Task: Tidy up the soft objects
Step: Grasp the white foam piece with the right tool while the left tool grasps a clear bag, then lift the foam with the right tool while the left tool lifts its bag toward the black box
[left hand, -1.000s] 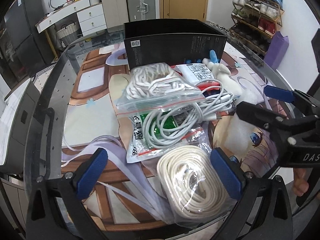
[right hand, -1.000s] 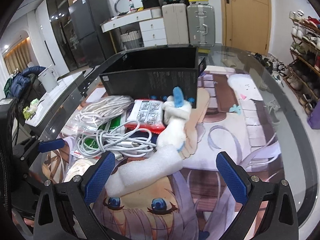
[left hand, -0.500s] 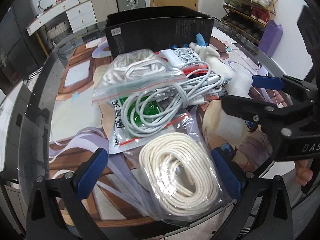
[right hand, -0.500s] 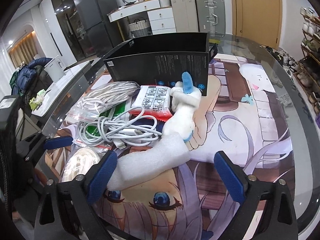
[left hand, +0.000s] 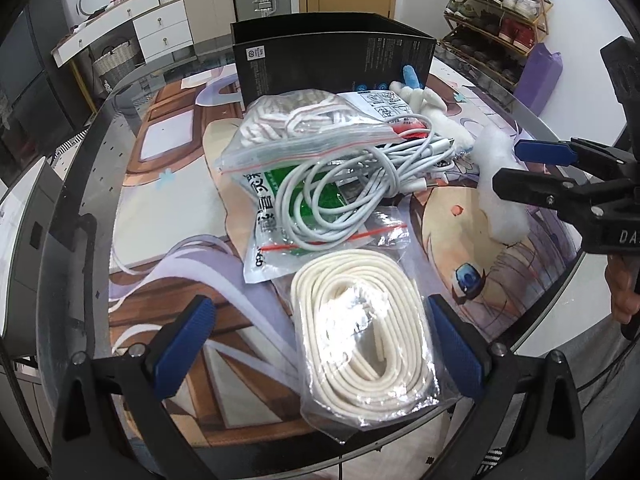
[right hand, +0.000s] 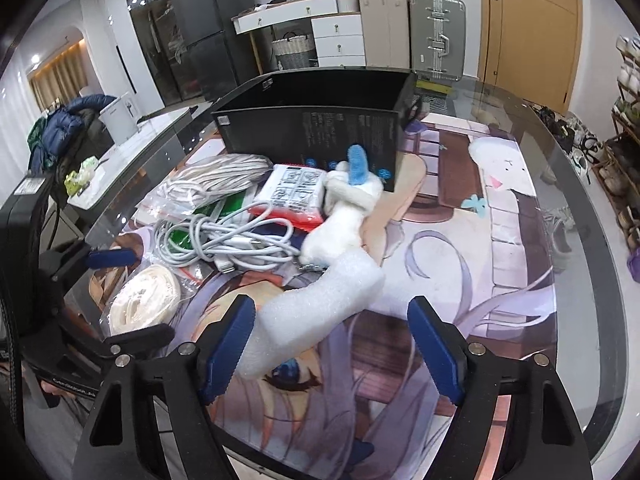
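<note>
My left gripper point(left hand: 320, 344) is open, its jaws on either side of a clear bag of cream rope point(left hand: 364, 332) at the table's near edge. My right gripper point(right hand: 332, 352) is open around the near end of a white foam piece point(right hand: 316, 312). A white plush toy with a blue tip point(right hand: 348, 204) lies behind the foam. A tangle of white cables point(left hand: 348, 196) rests on a green packet and a zip bag of white cord point(left hand: 304, 124). A red and white pack point(right hand: 294, 194) lies by the open black box point(right hand: 312, 128).
The round glass table point(right hand: 576, 184) carries an anime-print mat point(right hand: 472, 240). The right gripper shows at the right edge of the left wrist view point(left hand: 536, 172). Drawers, suitcases and a shoe rack point(left hand: 496, 20) stand beyond the table.
My left gripper has drawn back toward the near edge, so the rope bag lies further forward between its jaws. My right gripper has moved in around the foam piece and its jaws have narrowed.
</note>
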A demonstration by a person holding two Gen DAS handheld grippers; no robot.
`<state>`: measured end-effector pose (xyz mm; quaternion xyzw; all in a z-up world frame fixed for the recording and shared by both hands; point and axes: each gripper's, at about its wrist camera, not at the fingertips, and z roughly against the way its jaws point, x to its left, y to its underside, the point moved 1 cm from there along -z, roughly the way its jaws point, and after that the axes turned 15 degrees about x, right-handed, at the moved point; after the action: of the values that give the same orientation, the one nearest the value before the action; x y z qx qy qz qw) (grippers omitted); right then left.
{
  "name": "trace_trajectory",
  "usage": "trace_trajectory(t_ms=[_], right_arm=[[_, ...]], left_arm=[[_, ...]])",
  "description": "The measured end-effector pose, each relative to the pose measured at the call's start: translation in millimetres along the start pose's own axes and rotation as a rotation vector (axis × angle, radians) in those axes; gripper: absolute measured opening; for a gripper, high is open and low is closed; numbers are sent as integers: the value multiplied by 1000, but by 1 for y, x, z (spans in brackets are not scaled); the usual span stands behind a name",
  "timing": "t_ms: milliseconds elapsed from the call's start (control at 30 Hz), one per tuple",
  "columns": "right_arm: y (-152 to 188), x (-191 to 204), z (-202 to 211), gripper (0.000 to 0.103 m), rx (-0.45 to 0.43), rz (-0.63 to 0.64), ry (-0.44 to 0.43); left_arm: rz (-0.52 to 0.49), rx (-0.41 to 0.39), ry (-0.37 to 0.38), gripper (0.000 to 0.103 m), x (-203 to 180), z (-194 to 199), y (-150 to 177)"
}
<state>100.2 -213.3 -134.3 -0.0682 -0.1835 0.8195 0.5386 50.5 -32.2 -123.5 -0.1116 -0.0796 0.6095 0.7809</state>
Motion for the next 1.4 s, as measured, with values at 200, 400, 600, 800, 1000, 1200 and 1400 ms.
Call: trace_trajectory(t_ms=[200,400,600,800,1000,1200,1400], right_arm=[[-2,15,0,80,-17,34,-11],[-5,21,-7,80,7,45,-27],[-4,12,-4,51,27,54,-34],[-2,19,2,41,29,99,9],[0,22,11,39,12,116,-9],[-1,24,17,38,-10,119,-12],[-1,32,30,37,-43,138,-25]], left_arm=[[-5,20,1,103,-3,1,2],[-32,29,15,96,-4,2,0],[-47,15,34,64,-2,8,-4],[-64,16,30,50,-4,10,-4],[-67,-1,32,47,-4,17,-6],[-101,-50,30,46,-10,29,-5],[-103,-102,63,46,-12,45,-8]])
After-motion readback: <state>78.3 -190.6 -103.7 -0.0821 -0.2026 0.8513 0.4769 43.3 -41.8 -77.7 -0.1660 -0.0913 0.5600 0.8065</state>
